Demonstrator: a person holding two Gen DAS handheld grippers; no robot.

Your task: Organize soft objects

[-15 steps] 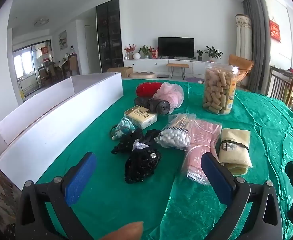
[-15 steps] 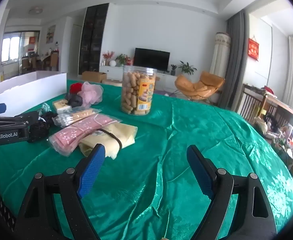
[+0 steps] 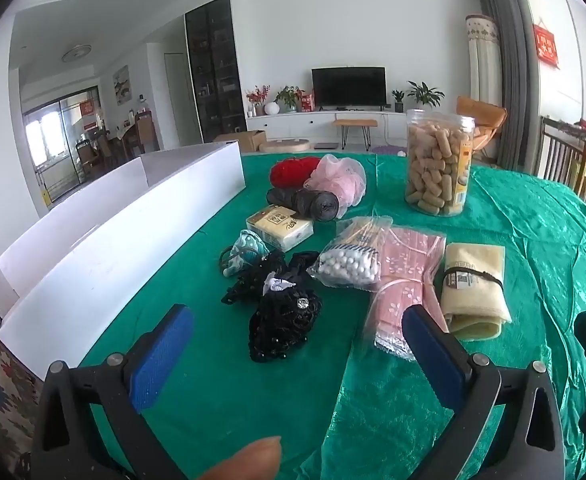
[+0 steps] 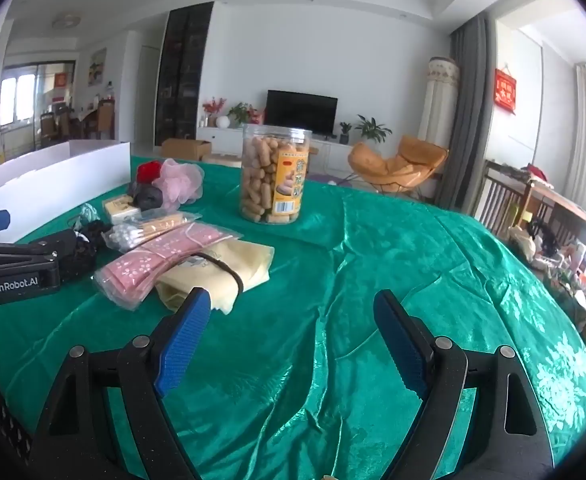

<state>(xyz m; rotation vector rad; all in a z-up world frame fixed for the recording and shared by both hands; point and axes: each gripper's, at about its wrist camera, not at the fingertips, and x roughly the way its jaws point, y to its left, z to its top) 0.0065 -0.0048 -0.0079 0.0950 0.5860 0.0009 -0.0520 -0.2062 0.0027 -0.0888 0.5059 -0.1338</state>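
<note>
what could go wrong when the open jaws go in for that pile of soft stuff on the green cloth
1. The black hair net lies tangled against other black accessories, so one grab may drag several.
2. The cotton swab bag overlaps the pink packet; lifting one could shift the other.
3. The green tablecloth is wrinkled and may get pinched.

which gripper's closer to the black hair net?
Left. The left gripper hangs open right over the black hair net. The right gripper is open off to the side, by the yellow cloth.
</note>
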